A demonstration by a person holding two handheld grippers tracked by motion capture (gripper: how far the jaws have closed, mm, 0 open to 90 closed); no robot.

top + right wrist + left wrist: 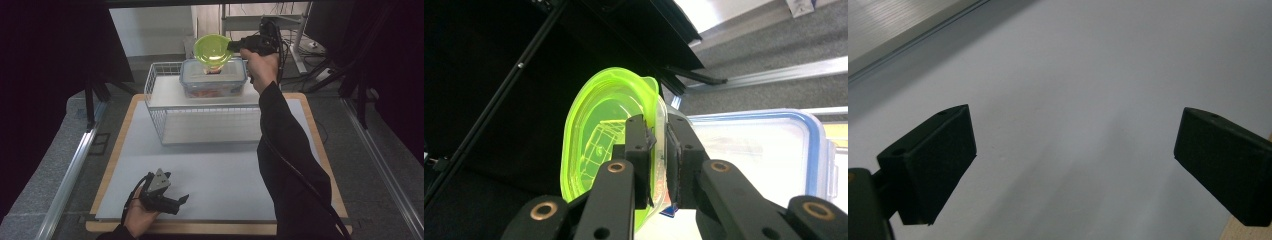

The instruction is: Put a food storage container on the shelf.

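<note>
A translucent lime-green bowl (212, 50) hangs tipped in the air over a clear storage box with a blue-rimmed lid (214, 78). My right gripper (234, 46) is shut on the bowl's rim, reaching out at the far side of the table. In the right gripper view the two black fingers (638, 150) pinch the wall of the green bowl (594, 135), with the box lid (764, 150) behind. My left gripper (181, 201) lies low near the table's front edge, open, its fingers (933, 160) wide apart over bare white surface.
The box sits on a white wire rack (205, 122) standing at the back of the white table (225, 175). Metal rails run along both sides of the table. Dark curtains and stands surround the back.
</note>
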